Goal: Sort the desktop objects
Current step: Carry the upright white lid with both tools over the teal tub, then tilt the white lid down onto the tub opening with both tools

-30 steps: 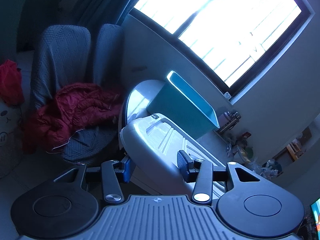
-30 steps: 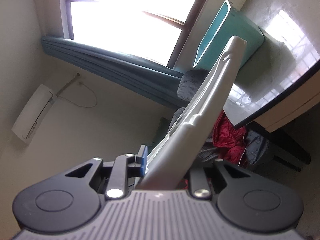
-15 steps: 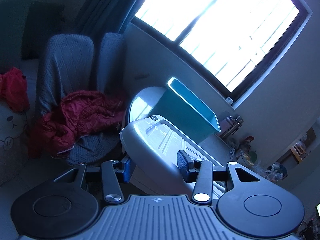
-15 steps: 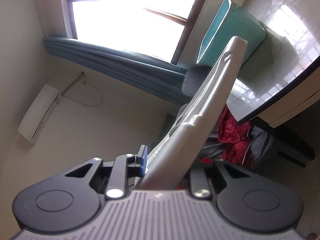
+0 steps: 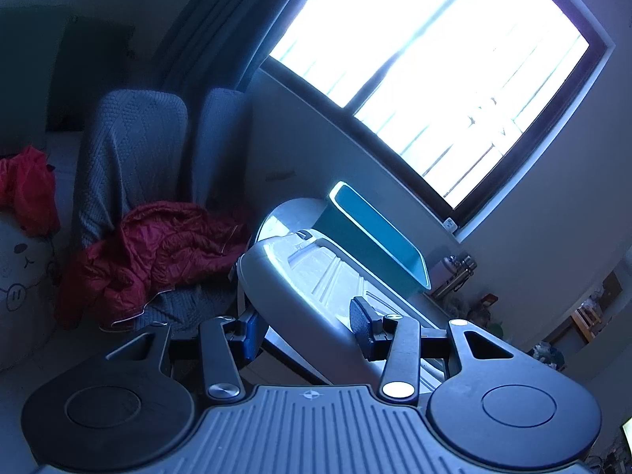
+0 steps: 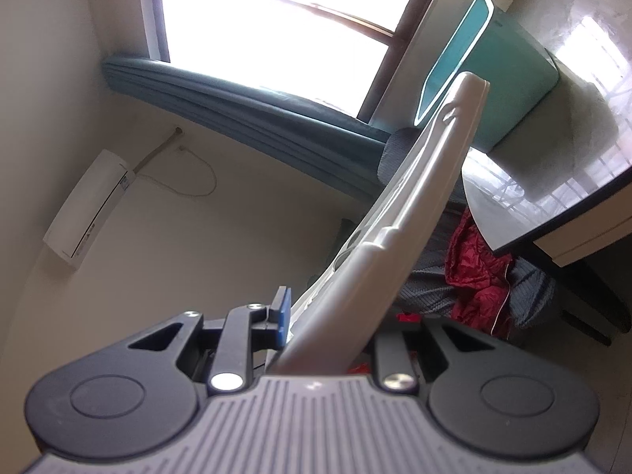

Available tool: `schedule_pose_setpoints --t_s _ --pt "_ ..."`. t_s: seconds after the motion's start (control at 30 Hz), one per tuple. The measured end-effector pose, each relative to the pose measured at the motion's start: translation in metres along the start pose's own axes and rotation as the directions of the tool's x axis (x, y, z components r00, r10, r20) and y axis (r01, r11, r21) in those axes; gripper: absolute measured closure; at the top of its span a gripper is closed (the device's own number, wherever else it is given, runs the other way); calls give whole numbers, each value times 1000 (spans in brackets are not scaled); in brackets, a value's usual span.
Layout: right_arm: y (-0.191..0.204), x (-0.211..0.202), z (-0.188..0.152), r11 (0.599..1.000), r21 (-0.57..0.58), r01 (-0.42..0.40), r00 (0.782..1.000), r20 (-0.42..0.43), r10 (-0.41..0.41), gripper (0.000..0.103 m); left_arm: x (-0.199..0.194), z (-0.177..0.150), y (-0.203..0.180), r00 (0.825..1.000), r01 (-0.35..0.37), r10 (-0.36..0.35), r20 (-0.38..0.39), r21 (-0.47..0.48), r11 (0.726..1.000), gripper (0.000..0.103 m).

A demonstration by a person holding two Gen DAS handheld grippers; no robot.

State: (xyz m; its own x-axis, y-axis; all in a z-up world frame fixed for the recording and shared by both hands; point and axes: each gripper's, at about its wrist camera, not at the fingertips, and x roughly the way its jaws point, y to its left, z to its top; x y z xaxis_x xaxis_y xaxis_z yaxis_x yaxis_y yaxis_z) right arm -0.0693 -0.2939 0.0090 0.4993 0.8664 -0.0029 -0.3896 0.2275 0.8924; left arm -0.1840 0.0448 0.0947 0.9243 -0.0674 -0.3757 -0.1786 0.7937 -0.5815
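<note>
A white plastic lid (image 5: 300,296) is held in the air between both grippers, tilted. My left gripper (image 5: 306,333) is shut on one edge of it. My right gripper (image 6: 328,320) is shut on the opposite edge; the lid (image 6: 414,205) runs up and away from it, edge-on. Only the blue left pad (image 6: 282,316) shows; the lid hides the right one. A teal storage bin (image 5: 375,237) stands open on the desk beyond the lid; it also shows in the right wrist view (image 6: 501,67).
The glossy desk (image 6: 565,166) holds the bin near the window. A chair with a grey cover (image 5: 134,158) and a red jacket (image 5: 158,252) stands beside the desk. Small clutter (image 5: 458,272) sits at the desk's far end.
Both grippers and the lid have shifted slightly, so the bin and chair sit a little lower in the left view. The grips have not changed.
</note>
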Motion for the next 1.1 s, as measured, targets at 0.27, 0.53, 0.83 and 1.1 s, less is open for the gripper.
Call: schedule_pose_setpoints --t_s 0.27,0.53,0.83,1.1 --pt "-3 10 19 1000 -2 4 1000 -3 -4 81 26 12 -5 1000 4 -4 6 -3 1000 56" --pt "-16 30 66 1000 -21 3 1000 -9 -4 81 82 34 -19 1000 11 -11 25 -7 1000 56" --pt "-44 54 137 999 -41 -7 1000 -22 6 80 158 55 -46 999 8 -8 42 -15 1000 56" --pt "-63 69 198 999 -48 -21 999 -39 19 79 215 72 -80 997 -2 3 75 -15 1000 56"
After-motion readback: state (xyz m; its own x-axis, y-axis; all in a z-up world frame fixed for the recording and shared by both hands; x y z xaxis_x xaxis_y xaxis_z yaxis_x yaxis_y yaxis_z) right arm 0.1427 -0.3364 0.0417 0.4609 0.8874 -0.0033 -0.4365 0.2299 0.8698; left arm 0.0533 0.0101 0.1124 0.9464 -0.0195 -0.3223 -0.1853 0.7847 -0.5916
